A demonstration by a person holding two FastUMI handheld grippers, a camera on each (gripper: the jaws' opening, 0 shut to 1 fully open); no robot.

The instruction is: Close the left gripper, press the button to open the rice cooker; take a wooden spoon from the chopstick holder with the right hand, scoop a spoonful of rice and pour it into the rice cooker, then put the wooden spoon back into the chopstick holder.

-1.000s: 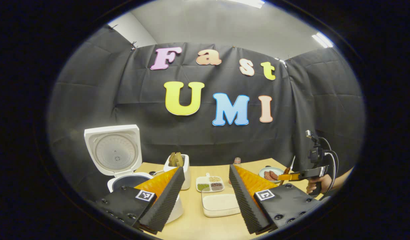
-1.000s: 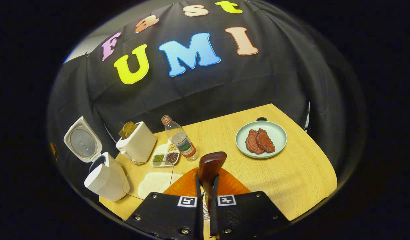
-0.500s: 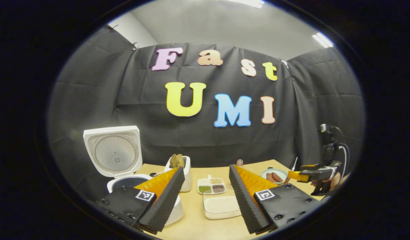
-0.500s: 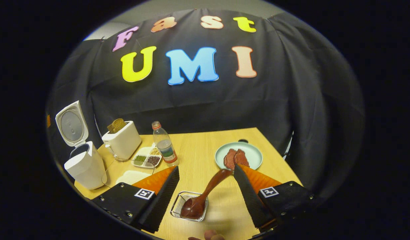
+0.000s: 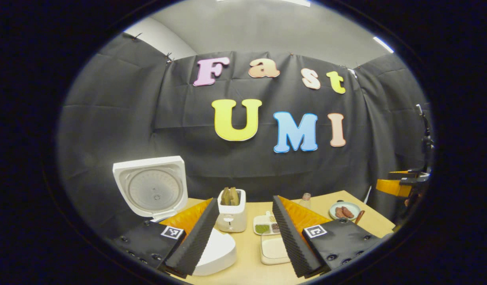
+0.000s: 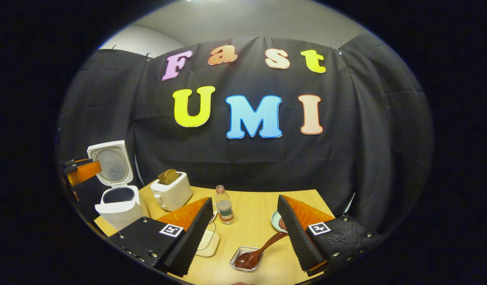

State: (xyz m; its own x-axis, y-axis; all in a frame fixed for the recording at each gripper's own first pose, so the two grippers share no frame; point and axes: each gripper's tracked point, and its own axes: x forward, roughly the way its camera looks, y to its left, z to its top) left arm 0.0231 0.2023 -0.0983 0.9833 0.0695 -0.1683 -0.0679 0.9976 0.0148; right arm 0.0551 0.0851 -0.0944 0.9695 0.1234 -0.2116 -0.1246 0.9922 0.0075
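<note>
The white rice cooker [image 6: 117, 202] stands at the table's left end with its lid [image 6: 110, 163] up; in the left gripper view the raised lid [image 5: 150, 186] shows above the cooker's body [image 5: 215, 252]. The dark wooden spoon [image 6: 256, 254] rests with its bowl in the wire chopstick holder [image 6: 238, 264], handle leaning up to the right. My right gripper [image 6: 245, 198] is open above and behind it, touching nothing. My left gripper [image 5: 245, 200] is open and empty above the cooker. The clear rice container [image 5: 275, 249] lies between cooker and spoon.
A toaster [image 6: 172, 194] with bread, a divided dish [image 5: 267, 226] of beans, a bottle [image 6: 225, 206] and a plate [image 5: 344, 210] of meat stand on the wooden table [image 6: 251, 215]. The other gripper [image 5: 402, 186] hangs at the far right.
My right gripper opened and let go of the spoon, which now sits in the holder, then drew back and up. My left gripper also pulled back.
</note>
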